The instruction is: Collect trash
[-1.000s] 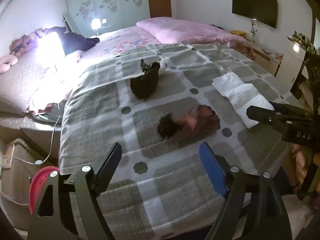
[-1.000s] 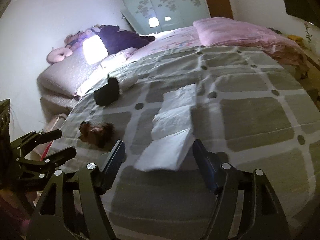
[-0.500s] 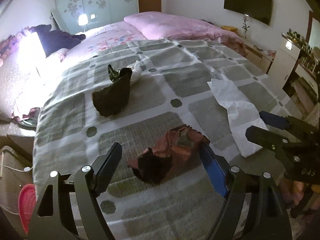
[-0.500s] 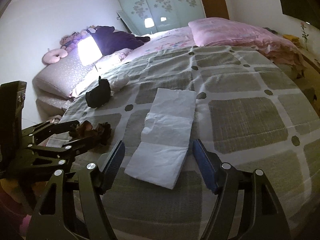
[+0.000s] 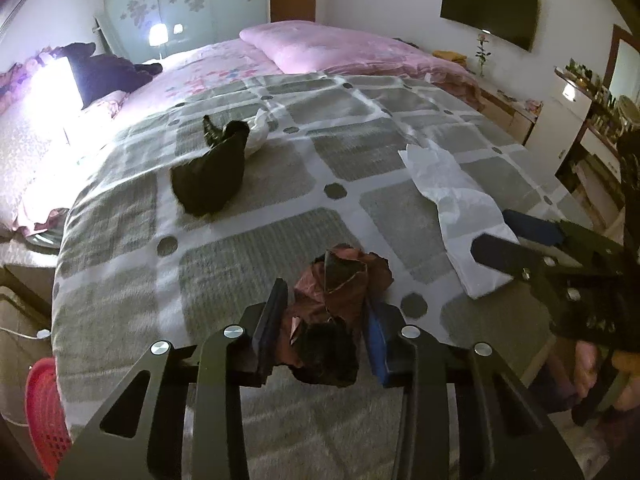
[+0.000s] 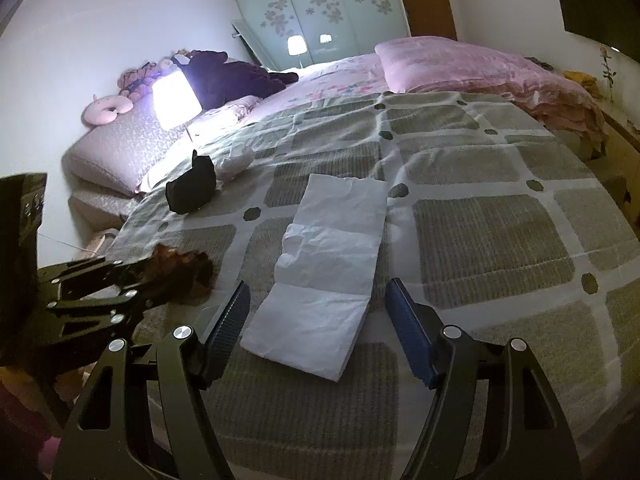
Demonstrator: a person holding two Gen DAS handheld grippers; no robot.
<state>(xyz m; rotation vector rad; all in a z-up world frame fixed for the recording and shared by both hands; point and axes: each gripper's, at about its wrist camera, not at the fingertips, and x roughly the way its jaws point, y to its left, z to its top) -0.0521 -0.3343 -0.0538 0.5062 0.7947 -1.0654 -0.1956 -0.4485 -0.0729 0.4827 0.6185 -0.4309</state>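
On the bed (image 5: 248, 248), the left tool (image 5: 326, 334) has just been closing and clamps the light, crushable wrapper (image 5: 336, 300) across its bunched middle, while beside it the right tool (image 6: 318, 328) stands apart around the limp paper's (image 6: 328, 264) near edge.

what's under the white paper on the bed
The white paper lies flat on the checked bedspread; only that shows around it. Anything beneath is covered.
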